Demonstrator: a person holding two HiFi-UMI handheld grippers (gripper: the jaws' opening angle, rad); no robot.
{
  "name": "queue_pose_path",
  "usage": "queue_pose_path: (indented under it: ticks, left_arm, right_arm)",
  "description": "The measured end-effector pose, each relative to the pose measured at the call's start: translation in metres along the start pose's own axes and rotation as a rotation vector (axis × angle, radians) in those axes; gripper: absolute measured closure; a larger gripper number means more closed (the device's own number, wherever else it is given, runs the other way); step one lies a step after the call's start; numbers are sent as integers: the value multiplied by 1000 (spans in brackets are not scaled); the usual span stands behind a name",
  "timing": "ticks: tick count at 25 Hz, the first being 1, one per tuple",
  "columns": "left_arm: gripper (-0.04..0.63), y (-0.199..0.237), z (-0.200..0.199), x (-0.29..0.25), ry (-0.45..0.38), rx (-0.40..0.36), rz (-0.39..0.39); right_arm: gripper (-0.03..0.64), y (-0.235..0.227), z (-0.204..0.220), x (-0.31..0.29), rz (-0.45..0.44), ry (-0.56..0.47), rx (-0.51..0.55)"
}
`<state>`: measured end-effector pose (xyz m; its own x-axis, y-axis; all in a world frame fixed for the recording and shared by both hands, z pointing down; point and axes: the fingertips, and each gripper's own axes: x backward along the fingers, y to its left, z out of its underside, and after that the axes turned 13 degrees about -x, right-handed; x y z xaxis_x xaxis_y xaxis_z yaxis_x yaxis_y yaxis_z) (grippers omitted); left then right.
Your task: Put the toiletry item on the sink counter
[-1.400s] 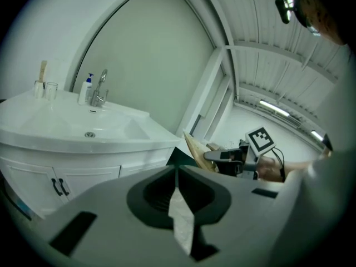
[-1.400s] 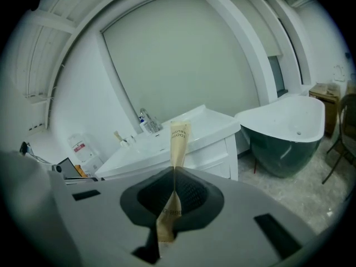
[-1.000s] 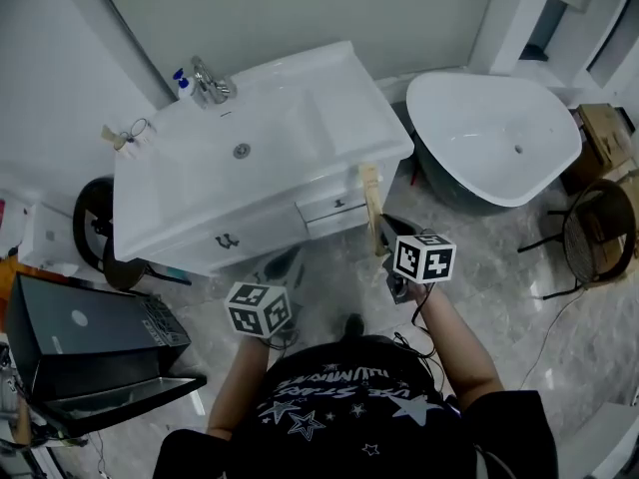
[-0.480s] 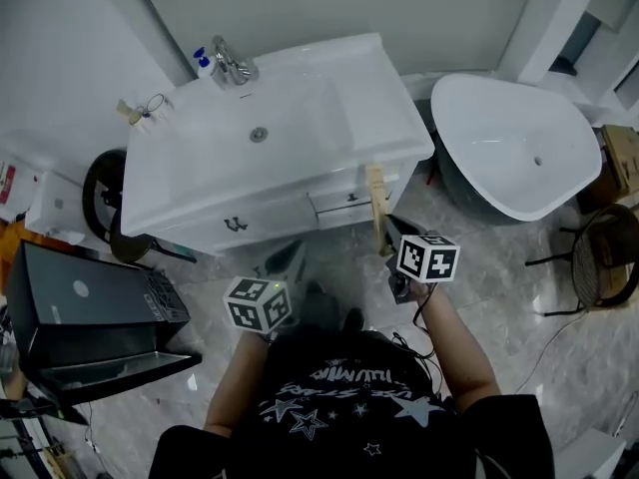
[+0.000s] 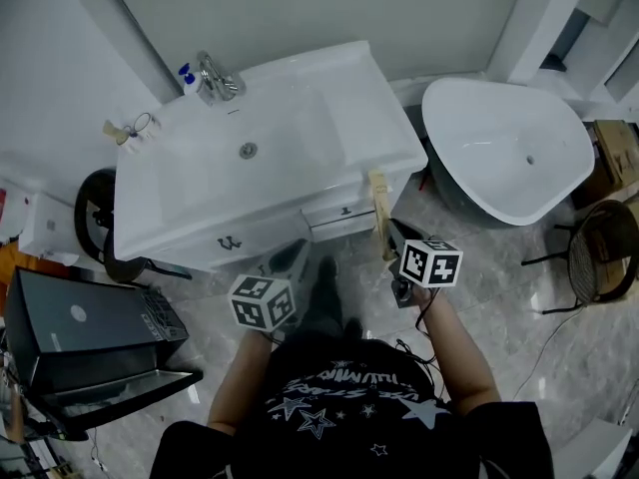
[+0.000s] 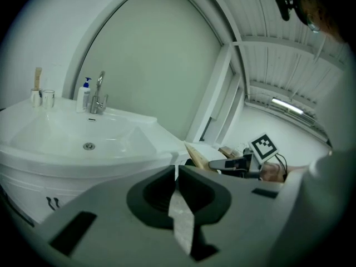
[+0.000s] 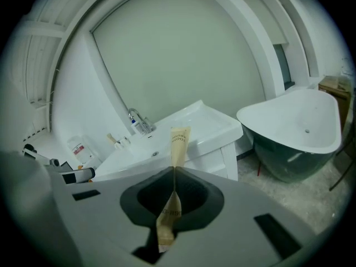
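Two grippers at lower centre, under the sink surface (image 5: 374,108): right gripper (image 7: 173,170), jaws pinching a beige tube (image 7: 179,141); left gripper (image 6: 176,170), jaws together, empty.

— Where does the head view sit?
— High overhead, facing steeply down. The sink counter (image 5: 371,126) lies ahead of the left gripper (image 5: 291,258) and the right gripper (image 5: 389,236), and the bathtub (image 5: 479,138) is off to the right gripper's right.
— And the gripper views?
— Each looks low along its own jaws toward that counter, fairly near. All three share the faucet (image 5: 215,80) (image 6: 99,90) (image 7: 139,120). The left gripper view also catches the right gripper beside it.
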<state>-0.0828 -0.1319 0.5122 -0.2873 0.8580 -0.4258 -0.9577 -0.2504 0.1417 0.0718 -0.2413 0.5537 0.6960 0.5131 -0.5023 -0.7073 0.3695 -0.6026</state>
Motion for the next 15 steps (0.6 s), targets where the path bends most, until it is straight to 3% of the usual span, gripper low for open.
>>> queue_pose_path:
  ticks: [15]
  left_arm:
    - [565, 98, -65, -100, -34, 26, 33]
  right_arm:
    - [595, -10, -107, -95, 80, -17, 58]
